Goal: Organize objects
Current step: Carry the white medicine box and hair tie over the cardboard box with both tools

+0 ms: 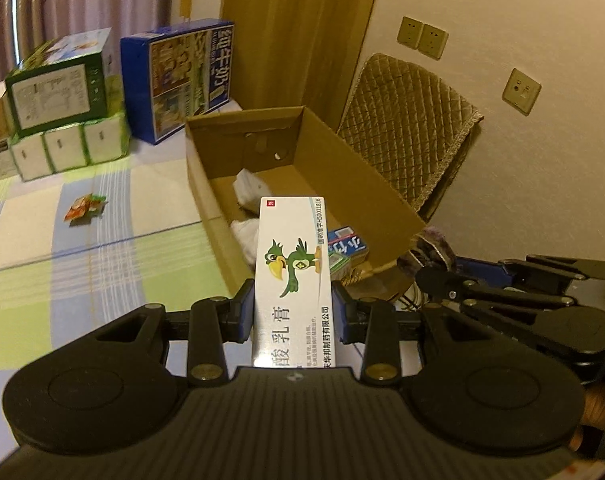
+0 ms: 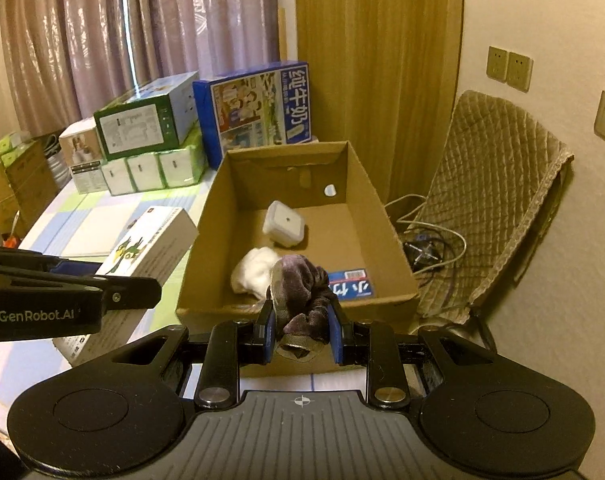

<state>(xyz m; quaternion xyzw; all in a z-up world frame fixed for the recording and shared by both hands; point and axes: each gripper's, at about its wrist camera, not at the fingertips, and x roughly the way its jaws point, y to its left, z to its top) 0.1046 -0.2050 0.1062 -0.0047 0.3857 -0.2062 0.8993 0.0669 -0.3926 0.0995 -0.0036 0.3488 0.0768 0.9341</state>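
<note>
Clamped between the left gripper (image 1: 293,312) pads, a white ointment carton (image 1: 290,276) points fwd at the cardboard box (image 1: 366,192) just ahead. Right gripper (image 2: 300,330) pinches a purple velvet scrunchie (image 2: 302,284) at the box's near rim. Inside already: white case, cotton wad, blue pack (approx. halfway); orange sachet (image 1: 84,208) waits far left.

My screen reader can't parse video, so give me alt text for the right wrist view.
The right gripper holds a purple scrunchie at the near edge of an open cardboard box. Inside lie a white container, a cotton wad and a blue packet; the left gripper holds a white carton beside it.
</note>
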